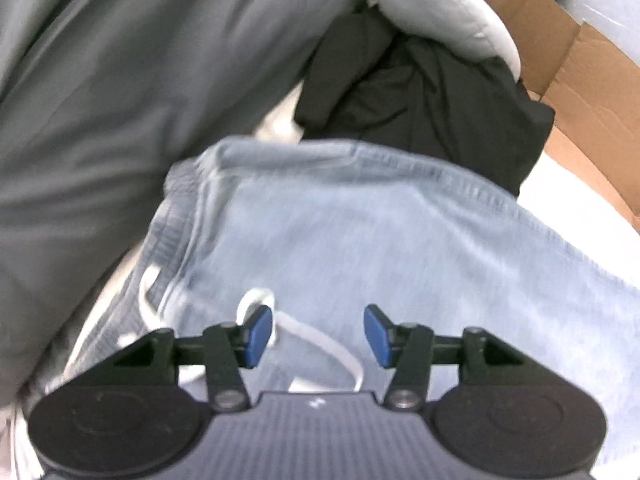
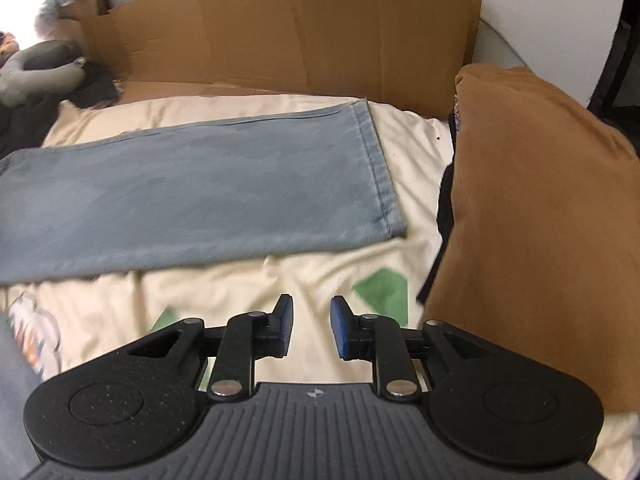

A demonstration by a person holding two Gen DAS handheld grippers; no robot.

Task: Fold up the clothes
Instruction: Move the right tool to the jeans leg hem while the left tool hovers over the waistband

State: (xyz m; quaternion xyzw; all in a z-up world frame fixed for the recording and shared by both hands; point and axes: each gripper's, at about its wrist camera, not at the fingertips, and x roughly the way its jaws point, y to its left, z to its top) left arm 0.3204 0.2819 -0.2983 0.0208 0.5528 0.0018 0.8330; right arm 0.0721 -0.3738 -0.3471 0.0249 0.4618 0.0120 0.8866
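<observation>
Light blue denim-look trousers [image 1: 360, 232] lie flat across the cream patterned bedsheet [image 2: 280, 280], waistband end under the left gripper [image 1: 318, 336], hemmed leg end [image 2: 372, 172] stretching out ahead of the right gripper [image 2: 311, 328]. A white drawstring [image 1: 320, 344] loops loose between the left fingers, which stand well apart and pinch nothing. The right fingers are parted by a narrow gap, empty, hanging over bare sheet just short of the trouser leg. Crowding in on the left: a big grey cloth mass [image 1: 120, 100], a crumpled black garment [image 1: 420, 108] and a pale grey pillow [image 1: 440, 8]. On the right, a mustard-brown cushion [image 2: 532, 220] stands close beside the hem. Brown cardboard sheets [image 2: 300, 32] wall off the far edge.
</observation>
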